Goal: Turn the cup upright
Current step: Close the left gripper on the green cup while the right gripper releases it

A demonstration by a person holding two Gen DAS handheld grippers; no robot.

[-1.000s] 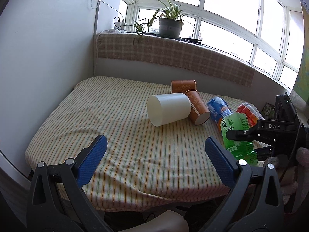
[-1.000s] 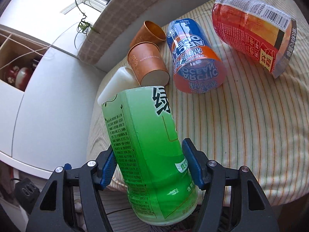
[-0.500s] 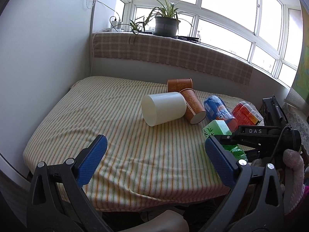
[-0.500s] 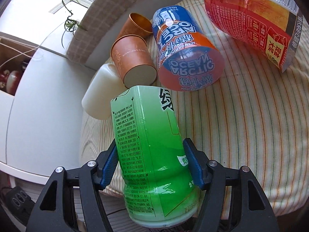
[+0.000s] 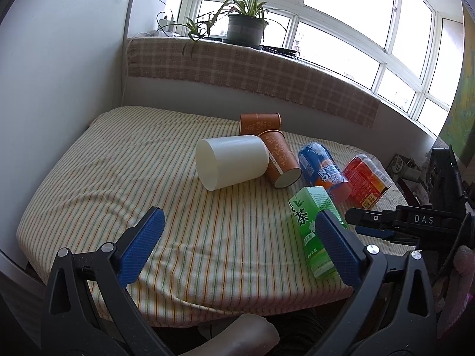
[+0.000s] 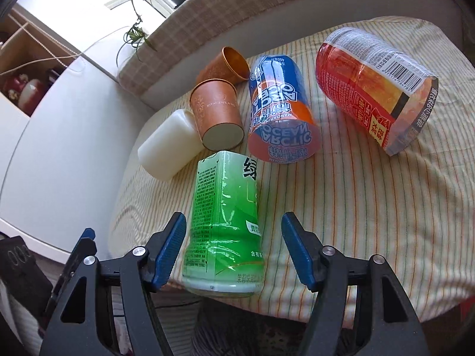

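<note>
Two views inspected. Left wrist: smooth white cup (image 5: 233, 161) lies sideways on the striped cloth worktop (image 5: 118, 160); left hand-held gripper (image 5: 237, 247) spread, empty. Right wrist: right hand-held gripper (image 6: 233, 247) released, straddling a glossy green carton (image 6: 225, 222); white cup beyond.

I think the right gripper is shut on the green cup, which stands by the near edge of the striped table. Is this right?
Not quite. In the right wrist view the right gripper is open: its pads stand apart from the green cup, which does stand by the near edge of the striped table.
</note>
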